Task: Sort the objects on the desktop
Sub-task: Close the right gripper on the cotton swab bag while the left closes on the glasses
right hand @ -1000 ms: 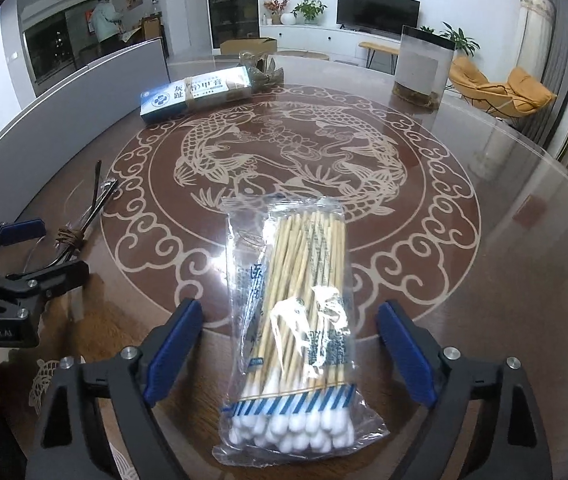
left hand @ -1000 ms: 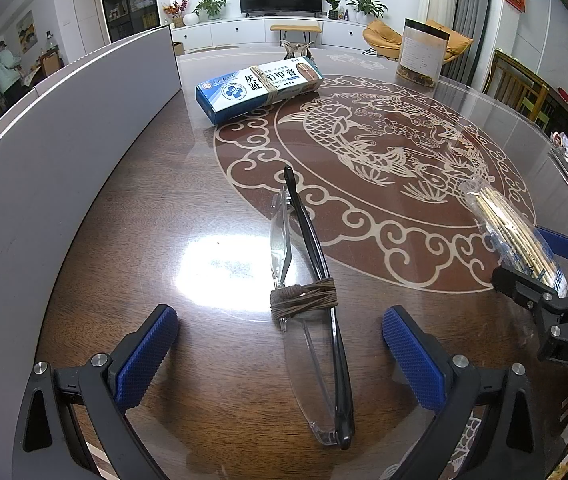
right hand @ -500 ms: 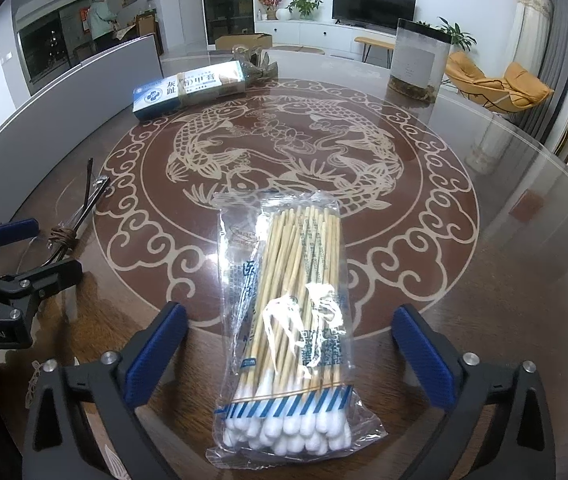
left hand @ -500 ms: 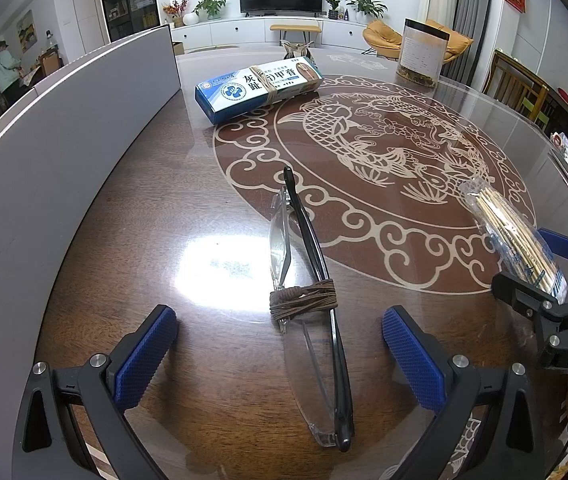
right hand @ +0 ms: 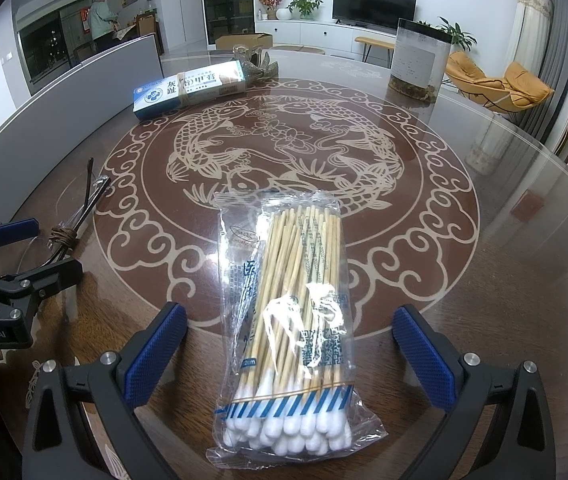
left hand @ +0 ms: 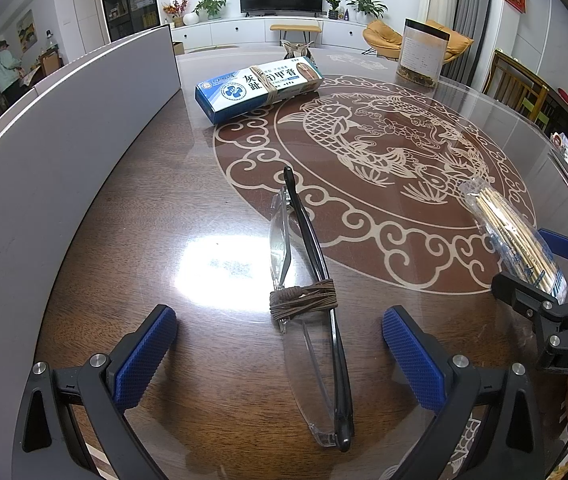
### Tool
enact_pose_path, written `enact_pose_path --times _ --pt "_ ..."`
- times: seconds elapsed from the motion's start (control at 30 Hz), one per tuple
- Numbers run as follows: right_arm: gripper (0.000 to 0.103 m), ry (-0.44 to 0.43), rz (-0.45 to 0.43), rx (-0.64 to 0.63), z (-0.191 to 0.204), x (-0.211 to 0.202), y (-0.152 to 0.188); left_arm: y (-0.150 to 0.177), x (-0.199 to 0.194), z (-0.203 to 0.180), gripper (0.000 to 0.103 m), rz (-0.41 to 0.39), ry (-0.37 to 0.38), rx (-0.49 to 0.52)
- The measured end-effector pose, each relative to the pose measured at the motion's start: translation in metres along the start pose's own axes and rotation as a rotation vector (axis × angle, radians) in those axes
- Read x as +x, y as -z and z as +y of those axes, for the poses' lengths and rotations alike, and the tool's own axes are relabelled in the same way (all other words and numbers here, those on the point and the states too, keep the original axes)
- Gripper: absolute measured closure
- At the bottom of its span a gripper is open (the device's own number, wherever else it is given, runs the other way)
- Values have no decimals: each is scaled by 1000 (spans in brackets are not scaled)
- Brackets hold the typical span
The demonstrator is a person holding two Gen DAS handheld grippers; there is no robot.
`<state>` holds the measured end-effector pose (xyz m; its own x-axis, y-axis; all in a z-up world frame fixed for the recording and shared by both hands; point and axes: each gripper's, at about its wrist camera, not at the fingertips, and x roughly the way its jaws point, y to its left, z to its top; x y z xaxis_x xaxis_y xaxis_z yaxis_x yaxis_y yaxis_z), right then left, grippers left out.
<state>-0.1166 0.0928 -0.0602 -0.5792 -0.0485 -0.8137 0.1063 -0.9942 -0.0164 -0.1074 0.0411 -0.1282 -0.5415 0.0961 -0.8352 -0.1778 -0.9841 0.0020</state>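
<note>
Folded glasses [left hand: 308,300] with black arms and a brown cord wound round them lie on the table between the blue pads of my open left gripper [left hand: 278,354]. A clear bag of cotton swabs [right hand: 292,320] lies between the pads of my open right gripper [right hand: 290,354]. Neither gripper touches its object. The swab bag also shows in the left wrist view [left hand: 512,236], with the right gripper around it. The glasses show at the left of the right wrist view [right hand: 68,232]. A blue and white medicine box [left hand: 258,86] tied with cord lies far back.
The round dark wood table [left hand: 144,208] has a glass top and a carp pattern. A grey partition [left hand: 44,152] runs along its left side. A clear jar with a black lid [right hand: 418,60] and a small ornament [right hand: 256,66] stand at the far side.
The right gripper has opened wider around the swab bag and shifted slightly. The left gripper and the glasses have not moved.
</note>
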Motion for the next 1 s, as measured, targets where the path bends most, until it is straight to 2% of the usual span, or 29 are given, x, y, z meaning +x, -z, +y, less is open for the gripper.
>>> enact_pose_path --times 0.6,0.7,0.77,0.83,0.87,0.9,0.93,0.97,1.0 --pt "0 -16 5 1 -1 1 -1 1 0 0 0 8 3 3" --pt "0 -68 82 -43 -2 4 -10 -2 -1 -2 0 68 19 33" --pt "0 -91 127 -70 -1 5 -15 -7 2 -4 0 136 30 56" --pt "6 -103 192 -119 3 9 -23 -13 4 -5 0 181 35 72" --pt "11 -97 218 -147 6 11 -26 -13 3 -6 9 180 37 77" --pt "20 -96 235 -171 8 12 -27 -14 1 -6 29 168 42 86" --pt "27 -108 251 -193 11 11 -29 -15 -2 -7 40 154 50 97" --pt "45 -110 271 -211 13 8 -31 -16 -5 -6 67 149 55 107" --pt "64 -113 289 -218 14 6 -33 -17 -7 -6 76 150 60 112"
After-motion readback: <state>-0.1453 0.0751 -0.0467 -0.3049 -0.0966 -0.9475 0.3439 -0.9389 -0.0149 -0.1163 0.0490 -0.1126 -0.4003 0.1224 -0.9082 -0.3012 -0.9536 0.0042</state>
